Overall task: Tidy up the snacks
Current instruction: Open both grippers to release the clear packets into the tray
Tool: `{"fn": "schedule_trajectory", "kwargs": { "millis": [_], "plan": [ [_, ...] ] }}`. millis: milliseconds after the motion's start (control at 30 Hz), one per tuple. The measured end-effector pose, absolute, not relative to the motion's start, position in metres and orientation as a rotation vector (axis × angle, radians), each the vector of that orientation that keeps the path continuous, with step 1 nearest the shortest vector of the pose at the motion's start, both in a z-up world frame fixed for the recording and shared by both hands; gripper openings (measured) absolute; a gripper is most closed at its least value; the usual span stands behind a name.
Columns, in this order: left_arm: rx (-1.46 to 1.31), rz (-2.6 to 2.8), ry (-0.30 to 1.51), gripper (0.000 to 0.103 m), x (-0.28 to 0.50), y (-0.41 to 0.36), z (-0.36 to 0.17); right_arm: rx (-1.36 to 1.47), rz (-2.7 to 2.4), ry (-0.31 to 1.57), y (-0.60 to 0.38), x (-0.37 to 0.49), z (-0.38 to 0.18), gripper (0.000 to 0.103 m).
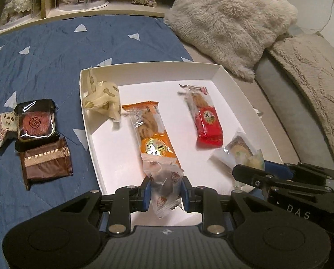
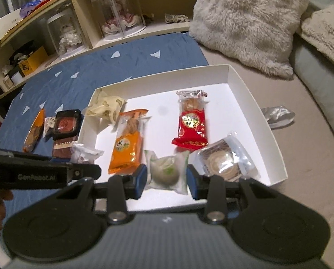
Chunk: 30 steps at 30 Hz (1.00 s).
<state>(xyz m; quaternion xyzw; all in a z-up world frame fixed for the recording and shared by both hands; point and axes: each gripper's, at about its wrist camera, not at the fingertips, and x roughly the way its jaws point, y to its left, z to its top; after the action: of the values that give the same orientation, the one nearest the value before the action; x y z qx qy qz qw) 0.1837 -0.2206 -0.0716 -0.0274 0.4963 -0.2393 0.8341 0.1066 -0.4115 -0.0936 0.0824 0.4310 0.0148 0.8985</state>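
Observation:
My left gripper (image 1: 165,190) is shut on a clear strawberry-print packet (image 1: 167,186) with a dark snack inside, held over the near edge of the white tray (image 1: 84,116). My right gripper (image 2: 167,177) is shut on a white-green round pastry packet (image 2: 168,172) above the tray's (image 2: 268,123) front part. In the tray lie a cream peanut-print packet (image 1: 102,99), an orange packet (image 1: 153,132), a red packet (image 1: 208,123) and a clear-wrapped swirl pastry (image 2: 223,162).
Left of the tray, on the blue quilt (image 1: 43,62), lie a black-cased mooncake (image 1: 36,121), a brown packet (image 1: 46,159), a small white packet (image 1: 3,123) and an orange packet (image 2: 35,132). A silver wrapper (image 2: 277,115) lies right of it. A fluffy pillow (image 1: 229,20) and shelves (image 2: 61,29) stand behind.

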Motion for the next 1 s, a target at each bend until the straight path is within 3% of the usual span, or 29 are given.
{"fn": "schedule_trajectory", "kwargs": {
  "millis": [133, 233, 267, 833, 1000],
  "plan": [
    [-0.043, -0.508, 1.066, 0.06, 0.184, -0.22, -0.075, 0.189, 0.028, 0.893, -0.412, 0.113, -0.096, 0.049],
    [-0.031, -0.507, 1.077, 0.063, 0.184, -0.218, -0.077, 0.196, 0.003, 0.897, -0.411, 0.115, -0.097, 0.067],
    [-0.03, -0.504, 1.078, 0.065, 0.183, -0.217, -0.078, 0.193, 0.0, 0.901, -0.411, 0.115, -0.097, 0.068],
    [0.004, -0.495, 1.084, 0.07, 0.166, -0.206, -0.07, 0.164, -0.009, 0.941, -0.41, 0.097, -0.096, 0.069],
    [0.016, -0.496, 1.071, 0.079, 0.157, -0.199, -0.065, 0.156, -0.012, 0.936, -0.407, 0.09, -0.093, 0.073]
  ]
}}
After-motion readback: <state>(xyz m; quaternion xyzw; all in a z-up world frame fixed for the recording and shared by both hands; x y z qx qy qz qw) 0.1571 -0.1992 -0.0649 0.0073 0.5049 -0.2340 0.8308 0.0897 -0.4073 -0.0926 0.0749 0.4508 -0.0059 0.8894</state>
